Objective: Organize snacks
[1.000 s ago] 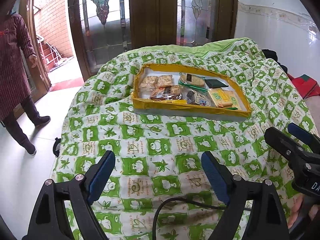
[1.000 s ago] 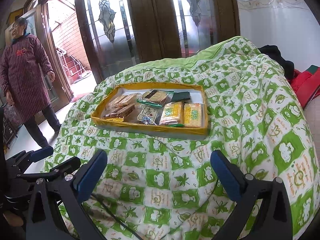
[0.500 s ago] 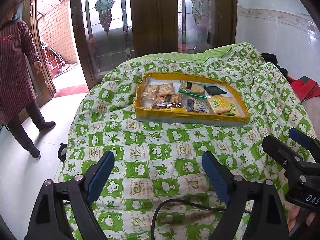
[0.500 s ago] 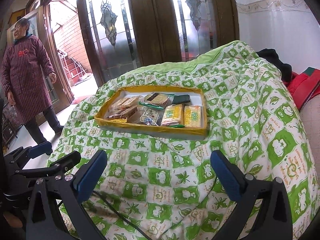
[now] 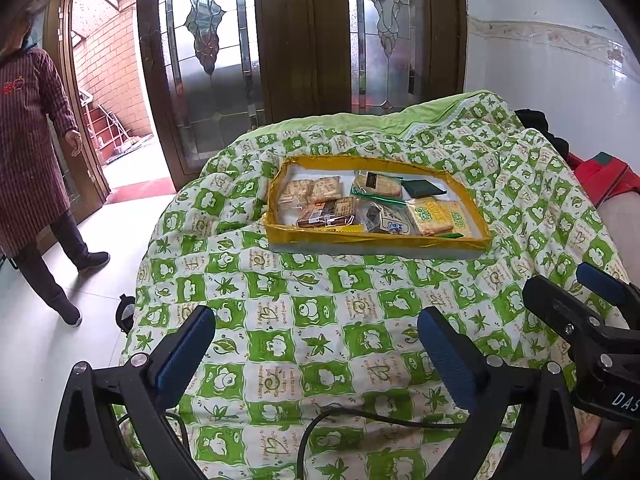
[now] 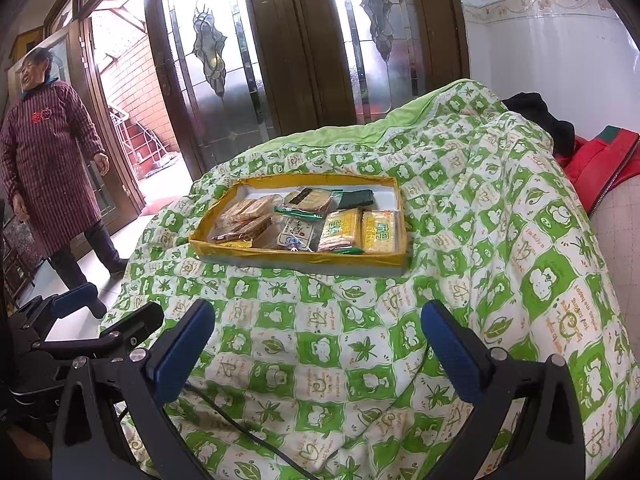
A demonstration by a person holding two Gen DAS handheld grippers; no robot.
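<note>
Left to right. A person in a striped maroon smock [image 5: 28,140] stands on the pale tiled floor [image 5: 48,360] at the left edge, beside an open doorway. Dark wooden doors with leaded glass panels [image 5: 208,60] fill the background. In the centre, a green-and-white patterned quilt [image 5: 320,340] covers a raised, rounded surface. A shallow tray with yellow taped rim [image 5: 372,240] rests on the quilt's upper part, well apart from both grippers. Inside it lie the snacks [image 5: 332,204]: clear-wrapped biscuit packs toward the left, a dark green packet [image 5: 422,188] at the rear right, and yellow-green cracker packs [image 5: 436,216] at the right end; the small printed packet between them is too blurred to identify. The left gripper [image 5: 316,344] hovers over the near quilt, its jaws having just been opening, now spread wide with nothing between them. The right gripper [image 6: 320,340] likewise stands wide and empty. A black cable [image 5: 400,420] lies on the quilt below. Red fabric [image 6: 600,160] sits at far right.
</note>
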